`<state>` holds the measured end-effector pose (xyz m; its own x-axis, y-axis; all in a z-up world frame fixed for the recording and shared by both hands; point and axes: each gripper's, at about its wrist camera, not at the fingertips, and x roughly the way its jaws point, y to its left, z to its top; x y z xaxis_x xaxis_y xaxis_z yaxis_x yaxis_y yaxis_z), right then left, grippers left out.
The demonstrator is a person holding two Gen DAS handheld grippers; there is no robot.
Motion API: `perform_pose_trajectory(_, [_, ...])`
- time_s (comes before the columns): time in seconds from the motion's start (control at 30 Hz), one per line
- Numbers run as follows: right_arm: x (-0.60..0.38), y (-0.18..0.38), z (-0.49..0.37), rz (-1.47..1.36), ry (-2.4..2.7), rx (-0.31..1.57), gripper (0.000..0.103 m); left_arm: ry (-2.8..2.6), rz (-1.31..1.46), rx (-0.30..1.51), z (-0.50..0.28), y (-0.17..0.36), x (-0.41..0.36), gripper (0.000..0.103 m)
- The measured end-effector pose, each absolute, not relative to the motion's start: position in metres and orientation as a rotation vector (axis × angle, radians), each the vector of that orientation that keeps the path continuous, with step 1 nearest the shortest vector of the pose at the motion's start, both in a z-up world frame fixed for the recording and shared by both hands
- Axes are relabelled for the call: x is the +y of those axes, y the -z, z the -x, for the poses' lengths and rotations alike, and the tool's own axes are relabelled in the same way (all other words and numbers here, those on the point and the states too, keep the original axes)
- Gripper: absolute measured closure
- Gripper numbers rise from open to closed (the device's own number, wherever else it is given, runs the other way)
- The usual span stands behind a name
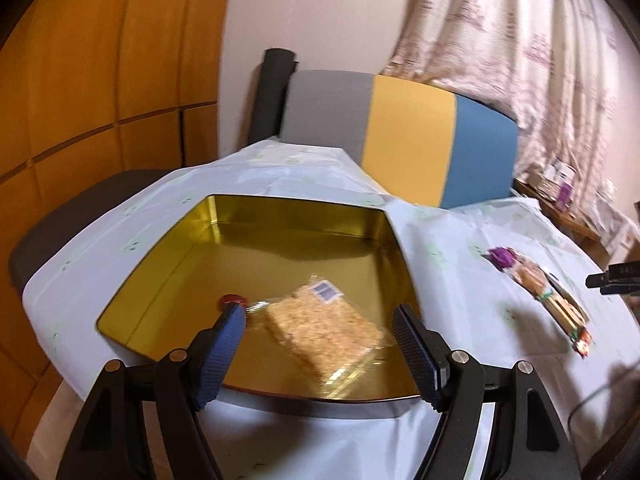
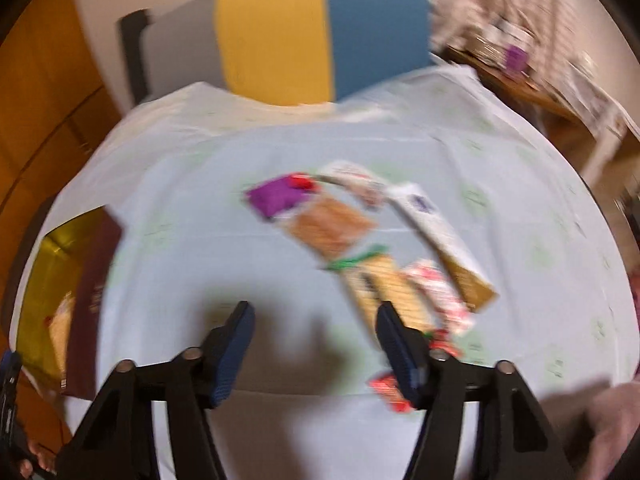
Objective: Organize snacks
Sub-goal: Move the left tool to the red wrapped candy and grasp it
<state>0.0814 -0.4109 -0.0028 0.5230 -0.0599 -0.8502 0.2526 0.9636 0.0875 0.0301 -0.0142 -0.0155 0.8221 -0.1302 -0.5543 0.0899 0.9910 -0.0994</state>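
Observation:
A gold tin (image 1: 256, 240) lies open on the pale tablecloth (image 1: 460, 240). Inside it rests a clear-wrapped rice cracker bar (image 1: 324, 328) and a small red sweet (image 1: 232, 301). My left gripper (image 1: 318, 322) hovers over the tin, open, the bar below and between its blue pads without contact. In the blurred right wrist view, my right gripper (image 2: 314, 320) is open over bare cloth, nothing between its fingers. Several wrapped snacks lie ahead of it: a purple packet (image 2: 276, 197), a brown wafer pack (image 2: 328, 229), a long white bar (image 2: 436, 232) and a striped biscuit pack (image 2: 384, 288).
A chair back (image 1: 408, 136) in grey, yellow and blue stands behind the table. The tin (image 2: 52, 276) sits at the far left in the right wrist view. A wooden wall (image 1: 100, 80) is at left, curtains (image 1: 520, 40) and a cluttered side table (image 1: 560, 188) at right.

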Motion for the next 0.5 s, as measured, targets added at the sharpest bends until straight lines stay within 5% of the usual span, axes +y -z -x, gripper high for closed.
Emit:
perform_pose_trajectory(0.1, [-0.445,0.005,-0.074,-0.230,0.245,1.039,0.059,0.196,0.055,0.624,-0.035,0.013,-0.032,0.027])
perform_pose_trajectory(0.27, [-0.482,0.009,-0.068,-0.248,0.312,1.056,0.064,0.357,0.021,0.669,-0.047,0.009,-0.076,0.028])
perform_pose_trajectory(0.5, [-0.517,0.017,-0.064,-0.317,0.376,0.963,0.064,0.640,-0.064,0.758,-0.068,0.016,-0.171,0.055])
